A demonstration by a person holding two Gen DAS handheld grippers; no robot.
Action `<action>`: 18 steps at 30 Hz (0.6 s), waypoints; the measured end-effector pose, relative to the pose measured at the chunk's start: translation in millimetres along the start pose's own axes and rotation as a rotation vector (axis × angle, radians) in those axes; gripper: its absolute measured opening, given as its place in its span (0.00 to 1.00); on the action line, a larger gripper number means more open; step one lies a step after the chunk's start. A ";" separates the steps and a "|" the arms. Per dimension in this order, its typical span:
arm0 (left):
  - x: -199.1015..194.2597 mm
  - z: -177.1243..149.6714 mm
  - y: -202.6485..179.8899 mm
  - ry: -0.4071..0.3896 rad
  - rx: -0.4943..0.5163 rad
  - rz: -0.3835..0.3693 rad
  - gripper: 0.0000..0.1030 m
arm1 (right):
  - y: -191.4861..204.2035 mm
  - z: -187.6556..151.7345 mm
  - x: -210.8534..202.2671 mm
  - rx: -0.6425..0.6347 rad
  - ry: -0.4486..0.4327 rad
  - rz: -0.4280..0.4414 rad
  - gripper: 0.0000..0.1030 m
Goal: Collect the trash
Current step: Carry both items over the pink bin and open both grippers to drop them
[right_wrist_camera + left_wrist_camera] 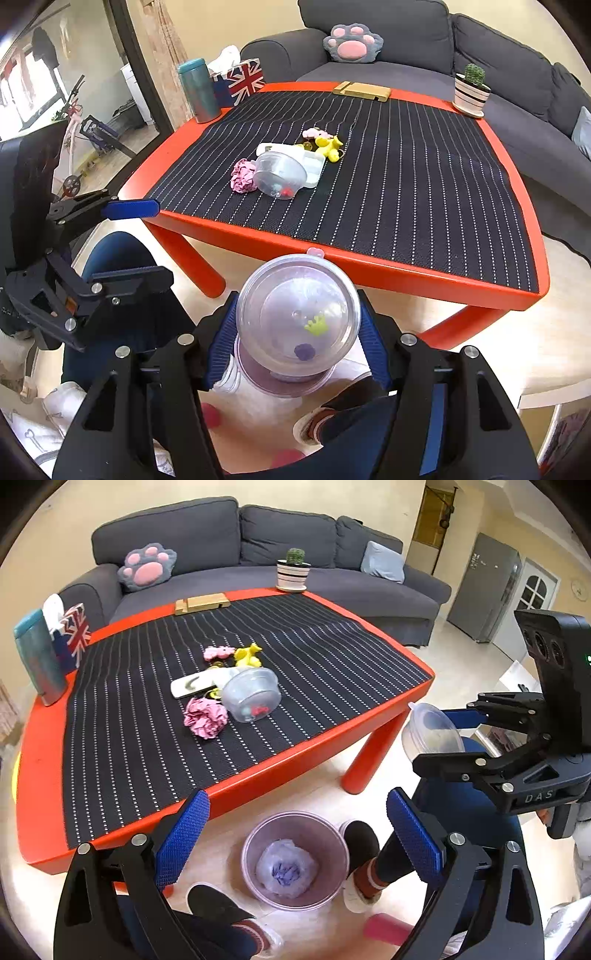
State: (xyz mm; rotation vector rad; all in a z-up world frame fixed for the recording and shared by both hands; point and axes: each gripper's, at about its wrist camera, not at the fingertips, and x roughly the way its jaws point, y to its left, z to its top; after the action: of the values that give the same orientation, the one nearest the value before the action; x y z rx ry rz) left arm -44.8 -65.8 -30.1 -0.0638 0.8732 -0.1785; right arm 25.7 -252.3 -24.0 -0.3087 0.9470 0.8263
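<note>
Left to right, seen from my left wrist. The crumpled pink paper [205, 717] and a tipped clear plastic bowl [251, 694] lie on the striped mat of the red table [40, 775], well apart from me and not yet collected. Below the table's near edge, my left gripper [297, 840] stands wide open with nothing between its blue pads; directly under the gap sits the bin [295, 860] on the floor, a bagged bundle [286, 871] already inside. At far right, my right gripper [448, 733] is clamped on a clear domed lid [430, 734], held above the floor just beside the table's leg.

Hazards, as I judge them. The lid is smooth and curved, so my pads may slip and let it fall early. It hangs to the side of the bin in this view; released here, it could land on the floor or on my feet beside the rim. Both grippers converge over one small opening, so they may collide.
</note>
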 end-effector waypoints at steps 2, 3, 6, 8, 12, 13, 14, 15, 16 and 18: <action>-1.1 -0.1 2.6 -0.001 -0.005 0.007 0.92 | 1.4 -0.3 1.8 -0.001 0.003 0.004 0.59; -1.6 -0.2 3.8 -0.001 -0.007 0.011 0.92 | 2.0 -0.7 2.3 -0.002 0.005 0.005 0.59; -2.0 -0.8 7.9 0.004 -0.015 0.018 0.92 | 3.6 -1.3 3.8 -0.006 0.009 0.008 0.59; -2.4 -1.8 10.2 0.005 -0.021 0.022 0.92 | 4.5 -1.3 5.0 -0.008 0.011 0.010 0.59; -3.1 -3.8 14.5 0.008 -0.033 0.030 0.93 | 6.4 -2.1 6.3 -0.012 0.014 0.017 0.59; -4.1 -4.6 16.4 0.007 -0.039 0.033 0.93 | 7.3 -2.4 6.9 -0.015 0.017 0.019 0.59; -5.4 -5.3 17.4 0.007 -0.041 0.036 0.93 | 7.8 -2.5 7.5 -0.017 0.019 0.021 0.59; -6.2 -5.6 19.0 0.005 -0.043 0.039 0.93 | 9.2 -2.6 8.5 -0.019 0.022 0.024 0.59; -7.4 -6.2 20.9 0.004 -0.047 0.043 0.93 | 10.7 -2.7 9.5 -0.022 0.025 0.028 0.59; -9.2 -7.2 24.6 0.001 -0.057 0.049 0.93 | 13.3 -2.5 11.4 -0.026 0.030 0.036 0.59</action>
State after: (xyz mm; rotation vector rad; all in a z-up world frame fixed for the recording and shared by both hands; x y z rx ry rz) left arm -52.8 -39.8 -31.0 -0.0951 0.8803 -0.1075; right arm 18.0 -239.3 -33.2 -0.3283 0.9730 0.8697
